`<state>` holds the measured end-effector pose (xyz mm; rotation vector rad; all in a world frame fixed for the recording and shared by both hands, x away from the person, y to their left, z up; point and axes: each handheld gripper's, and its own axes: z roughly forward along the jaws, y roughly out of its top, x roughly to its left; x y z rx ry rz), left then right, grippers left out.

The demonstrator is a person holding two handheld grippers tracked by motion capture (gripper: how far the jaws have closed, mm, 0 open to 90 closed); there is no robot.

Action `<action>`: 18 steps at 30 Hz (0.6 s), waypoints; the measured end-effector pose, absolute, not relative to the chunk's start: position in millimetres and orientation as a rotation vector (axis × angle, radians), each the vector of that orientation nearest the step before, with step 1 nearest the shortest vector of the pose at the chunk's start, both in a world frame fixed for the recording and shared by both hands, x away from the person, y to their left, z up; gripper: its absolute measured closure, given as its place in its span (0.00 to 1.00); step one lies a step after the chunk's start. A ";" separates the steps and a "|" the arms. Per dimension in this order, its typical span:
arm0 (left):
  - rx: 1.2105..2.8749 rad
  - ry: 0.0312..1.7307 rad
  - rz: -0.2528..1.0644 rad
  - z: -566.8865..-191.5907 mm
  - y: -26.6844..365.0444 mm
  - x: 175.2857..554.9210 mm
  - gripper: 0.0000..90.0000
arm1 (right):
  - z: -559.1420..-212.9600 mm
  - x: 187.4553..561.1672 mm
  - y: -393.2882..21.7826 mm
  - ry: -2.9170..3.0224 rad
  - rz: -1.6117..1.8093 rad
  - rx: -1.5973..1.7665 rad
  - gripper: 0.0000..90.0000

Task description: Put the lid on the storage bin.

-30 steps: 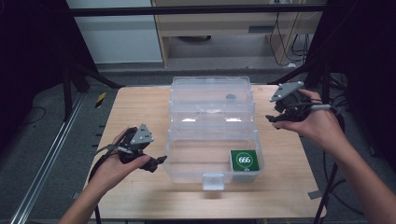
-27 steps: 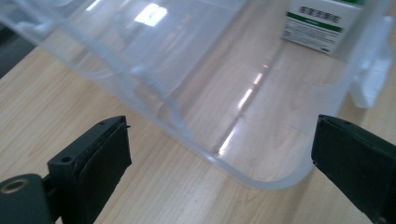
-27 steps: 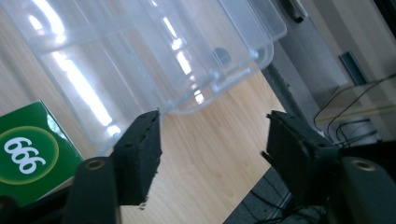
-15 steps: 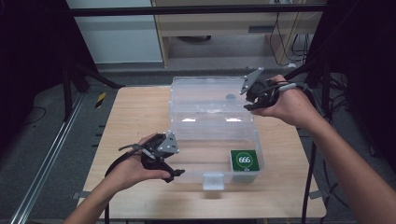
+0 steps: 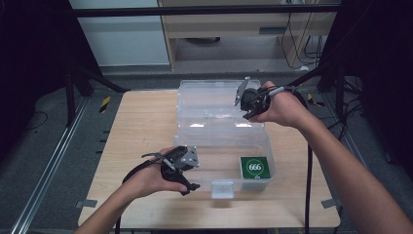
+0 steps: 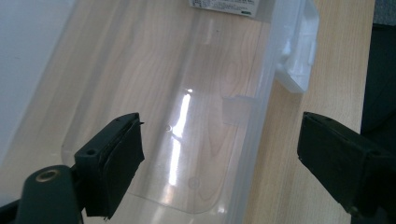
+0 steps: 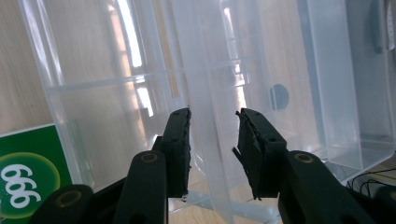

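- The table point(image 5: 146, 122) is lit evenly from overhead in the high view, while the surroundings at left and right are left dark.
- White glare streaks are thrown on the clear plastic box point(image 5: 221, 146) in all three views.
- The high view is rendered soft and slightly grainy.
- In the gripper views, the near black tongs point(image 7: 212, 149) are shown slightly out of focus.

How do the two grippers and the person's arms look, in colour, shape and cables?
Both are black. The left gripper and right gripper each carry a grey three-cornered plate and trail a black cable. The jaws are blocky, with flat dark pads and round rivets. Forearms are bare; no sleeves show.
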<state>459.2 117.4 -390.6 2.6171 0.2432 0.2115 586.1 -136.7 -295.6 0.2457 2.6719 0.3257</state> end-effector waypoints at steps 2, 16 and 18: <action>2.637 0.226 0.216 -392.1 115.9 458.3 0.15 | -297.8 587.9 -136.4 2.685 0.312 0.234 0.74; 2.701 0.180 0.153 -393.0 109.4 456.0 0.56 | -302.3 586.4 -131.0 2.685 0.262 0.120 0.90; 2.706 0.173 0.152 -393.2 108.7 455.4 0.60 | -302.6 586.6 -131.4 2.684 0.267 0.121 0.90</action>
